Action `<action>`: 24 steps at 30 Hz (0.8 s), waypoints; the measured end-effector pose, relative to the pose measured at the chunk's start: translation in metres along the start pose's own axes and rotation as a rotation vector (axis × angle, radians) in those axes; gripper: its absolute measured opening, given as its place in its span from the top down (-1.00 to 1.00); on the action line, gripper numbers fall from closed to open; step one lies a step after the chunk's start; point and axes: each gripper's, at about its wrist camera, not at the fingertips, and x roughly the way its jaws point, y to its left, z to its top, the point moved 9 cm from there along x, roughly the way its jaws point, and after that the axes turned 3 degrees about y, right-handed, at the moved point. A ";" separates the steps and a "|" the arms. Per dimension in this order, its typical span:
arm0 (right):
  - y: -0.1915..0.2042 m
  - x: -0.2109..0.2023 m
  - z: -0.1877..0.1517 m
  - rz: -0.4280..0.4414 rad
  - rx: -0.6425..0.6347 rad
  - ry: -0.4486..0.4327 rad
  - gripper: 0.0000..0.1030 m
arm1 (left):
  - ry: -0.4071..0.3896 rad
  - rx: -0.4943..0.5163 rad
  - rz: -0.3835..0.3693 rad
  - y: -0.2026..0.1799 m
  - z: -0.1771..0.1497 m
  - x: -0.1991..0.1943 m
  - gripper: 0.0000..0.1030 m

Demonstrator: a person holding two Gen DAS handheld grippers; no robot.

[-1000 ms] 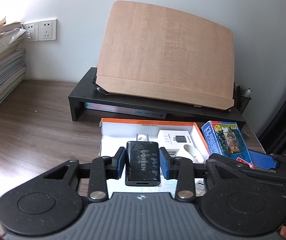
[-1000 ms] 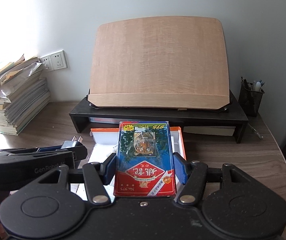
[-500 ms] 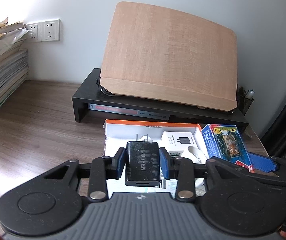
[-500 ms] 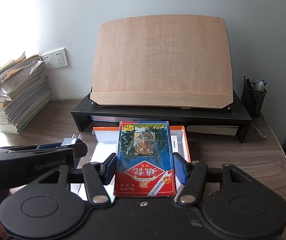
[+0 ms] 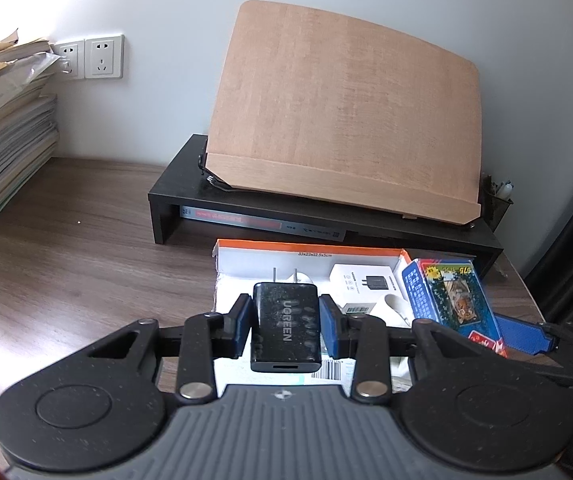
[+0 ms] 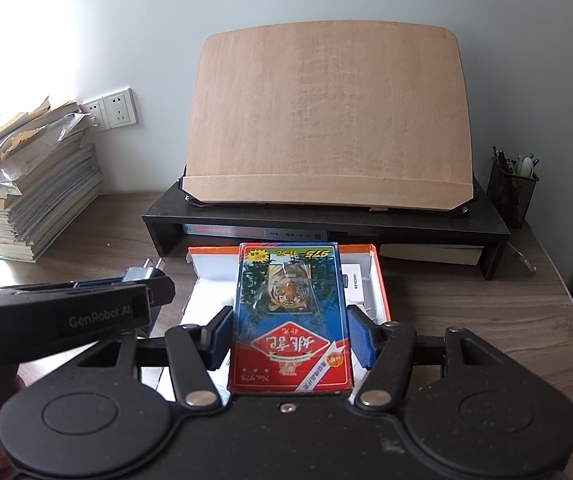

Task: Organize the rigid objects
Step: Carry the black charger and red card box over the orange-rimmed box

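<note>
My left gripper [image 5: 285,324] is shut on a black UGREEN charger [image 5: 285,326], prongs pointing forward, held above the open white box with an orange rim [image 5: 310,249]. My right gripper [image 6: 290,334] is shut on a blue and red card pack with a tiger picture [image 6: 290,312], held above the same box [image 6: 380,280]. The card pack also shows at the right of the left wrist view [image 5: 450,300]. The left gripper and charger prongs show at the left of the right wrist view [image 6: 142,280]. A small white charger carton [image 5: 366,282] lies in the box.
A black monitor riser [image 6: 326,226] stands behind the box with a tilted wooden board [image 6: 326,120] on it and books under it. A stack of books and papers [image 6: 34,188] sits at the left by wall sockets [image 6: 114,109]. A mesh pen holder [image 6: 512,188] stands at the right.
Both grippers have drifted slightly left and back, so the riser and box sit further right in the views. Both holds are unchanged.
</note>
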 end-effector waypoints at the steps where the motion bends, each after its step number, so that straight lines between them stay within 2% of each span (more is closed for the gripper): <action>1: 0.000 0.001 0.000 0.000 0.000 0.002 -0.38 | 0.001 0.001 0.001 0.001 0.000 0.000 0.29; 24: 0.003 0.005 -0.002 0.005 -0.003 0.015 -0.38 | 0.006 -0.005 0.001 0.007 0.000 0.003 0.29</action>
